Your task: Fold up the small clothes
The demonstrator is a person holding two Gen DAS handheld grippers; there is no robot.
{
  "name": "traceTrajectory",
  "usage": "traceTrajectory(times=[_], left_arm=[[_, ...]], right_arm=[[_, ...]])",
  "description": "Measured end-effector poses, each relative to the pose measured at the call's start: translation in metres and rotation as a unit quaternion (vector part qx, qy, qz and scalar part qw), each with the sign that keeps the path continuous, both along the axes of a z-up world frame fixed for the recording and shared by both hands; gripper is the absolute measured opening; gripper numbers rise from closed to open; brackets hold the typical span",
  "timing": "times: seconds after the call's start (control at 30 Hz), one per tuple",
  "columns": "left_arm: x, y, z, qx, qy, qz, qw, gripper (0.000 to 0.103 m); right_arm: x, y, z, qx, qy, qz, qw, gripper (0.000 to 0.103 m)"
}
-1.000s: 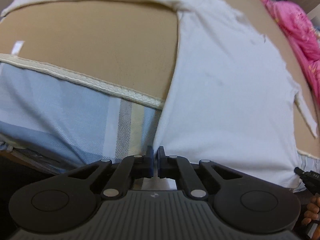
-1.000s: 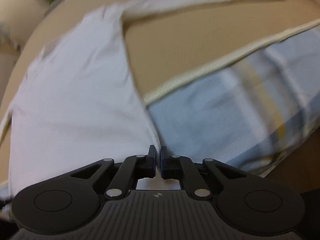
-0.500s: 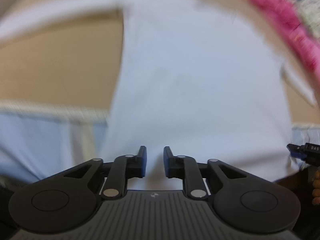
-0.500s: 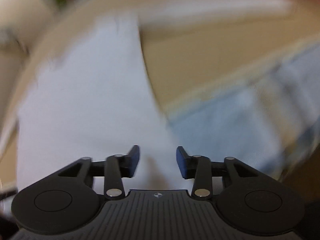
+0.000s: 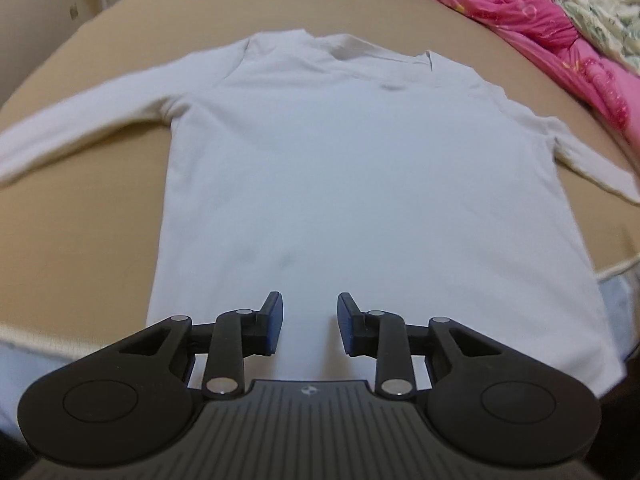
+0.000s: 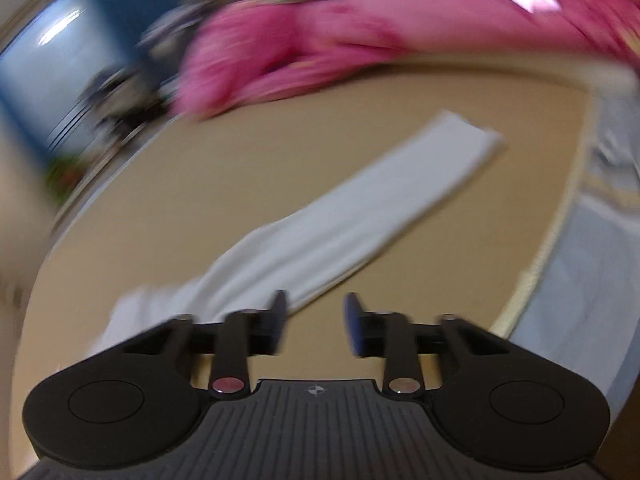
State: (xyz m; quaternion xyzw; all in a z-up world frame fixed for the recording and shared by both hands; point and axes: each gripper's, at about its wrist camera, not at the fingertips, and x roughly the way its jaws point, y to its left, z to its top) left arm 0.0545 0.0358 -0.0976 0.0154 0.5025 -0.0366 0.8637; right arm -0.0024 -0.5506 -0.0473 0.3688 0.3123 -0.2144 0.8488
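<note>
A white long-sleeved shirt (image 5: 360,168) lies flat on the tan bed surface (image 5: 80,232), collar far, hem near, both sleeves spread sideways. My left gripper (image 5: 310,326) is open and empty, above the middle of the hem. In the blurred right wrist view, the shirt's right sleeve (image 6: 360,208) stretches away toward the upper right. My right gripper (image 6: 316,324) is open and empty, just above the near part of that sleeve.
A pink quilt (image 5: 560,28) is heaped at the far right of the bed and also shows in the right wrist view (image 6: 360,28). A blue striped sheet with a cream trim (image 6: 560,280) hangs at the bed's near edge.
Both grippers have opened and let go of the shirt's hem corners. The left one moved to the hem's middle; the right one swung out over the right sleeve.
</note>
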Motion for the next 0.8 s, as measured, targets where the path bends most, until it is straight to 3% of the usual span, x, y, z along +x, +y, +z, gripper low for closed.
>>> traceTrajectory(times=[0.1, 0.2, 0.27, 0.43, 0.57, 0.63, 0.67, 0.73, 0.8], left_arm=[[0.008, -0.005, -0.021, 0.028, 0.03, -0.007, 0.9991, 0.034], [0.009, -0.015, -0.024, 0.051, 0.019, -0.03, 0.998, 0.035], [0.01, -0.017, -0.027, 0.053, 0.018, -0.033, 0.9979, 0.035], [0.012, -0.017, -0.028, 0.044, 0.015, -0.024, 0.9986, 0.036], [0.01, -0.017, -0.029, 0.047, 0.012, -0.029, 0.9984, 0.037], [0.011, -0.017, -0.029, 0.045, 0.013, -0.027, 0.9985, 0.037], [0.011, -0.017, -0.029, 0.045, 0.014, -0.026, 0.9985, 0.037], [0.01, -0.018, -0.028, 0.047, 0.015, -0.027, 0.9984, 0.037], [0.01, -0.019, -0.028, 0.05, 0.016, -0.028, 0.9982, 0.037]], right_arm=[[0.018, -0.051, -0.033, 0.052, -0.008, -0.063, 0.997, 0.025], [0.032, -0.078, -0.066, 0.076, -0.007, -0.105, 0.992, 0.033], [0.042, -0.093, -0.085, 0.1, -0.017, -0.13, 0.986, 0.04], [0.037, -0.125, -0.12, 0.152, -0.06, -0.188, 0.968, 0.039], [0.046, -0.131, -0.127, 0.135, -0.079, -0.209, 0.965, 0.039], [0.05, -0.128, -0.126, 0.112, -0.077, -0.221, 0.966, 0.025], [0.052, -0.128, -0.124, 0.1, -0.068, -0.231, 0.965, 0.004], [0.053, -0.122, -0.117, 0.077, -0.052, -0.244, 0.965, 0.004], [0.063, -0.106, -0.093, 0.019, -0.053, -0.237, 0.97, 0.004]])
